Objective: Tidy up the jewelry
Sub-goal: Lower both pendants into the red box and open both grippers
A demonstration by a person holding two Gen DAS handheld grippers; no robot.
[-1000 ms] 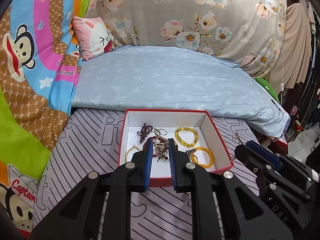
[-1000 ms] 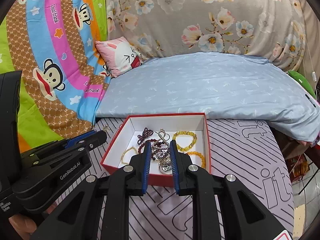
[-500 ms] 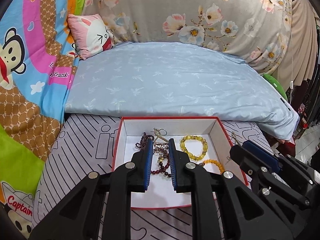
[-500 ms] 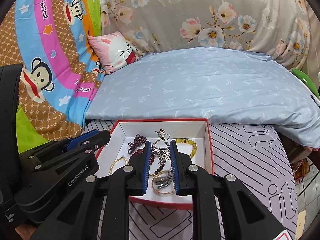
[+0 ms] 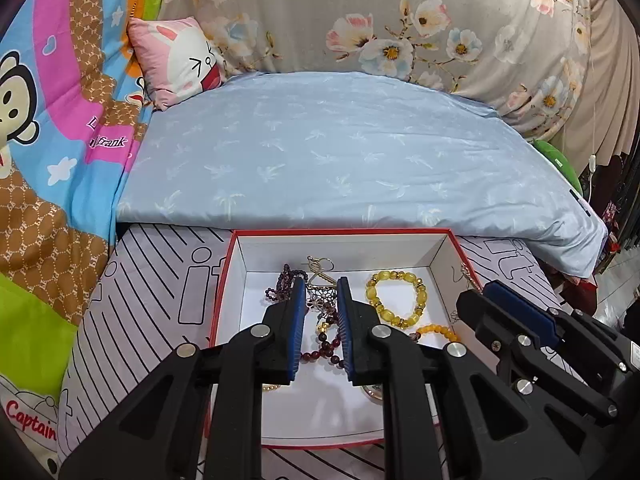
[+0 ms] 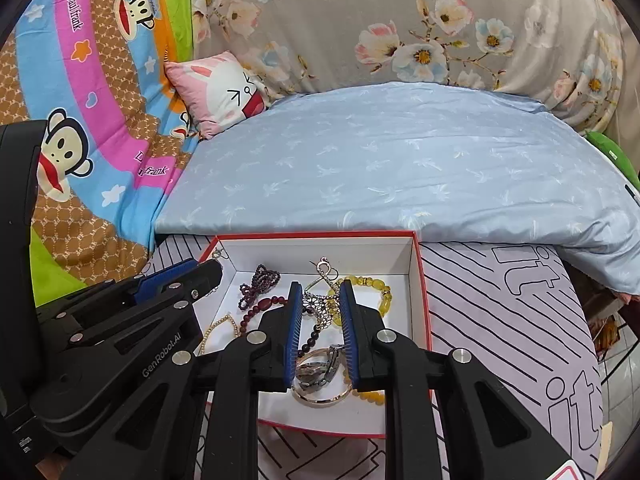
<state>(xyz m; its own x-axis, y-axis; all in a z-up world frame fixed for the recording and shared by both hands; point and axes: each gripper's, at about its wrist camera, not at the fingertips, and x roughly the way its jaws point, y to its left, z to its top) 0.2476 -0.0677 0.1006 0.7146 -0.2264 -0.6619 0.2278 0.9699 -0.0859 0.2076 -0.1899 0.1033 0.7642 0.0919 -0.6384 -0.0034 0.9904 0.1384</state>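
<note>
Closer red box (image 5: 224, 280), right-view-only watch (image 6: 318, 368).

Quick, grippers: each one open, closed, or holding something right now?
Left gripper: open, holding nothing, above the tangled jewelry in the red box.
Right gripper: open, holding nothing, over the same box.

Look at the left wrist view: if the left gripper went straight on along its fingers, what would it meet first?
Most likely the tangled metal chain piece lying in the red box, directly between the open left gripper fingers. Depth is unclear, so the dark red bead string nearer the camera might touch first.
</note>
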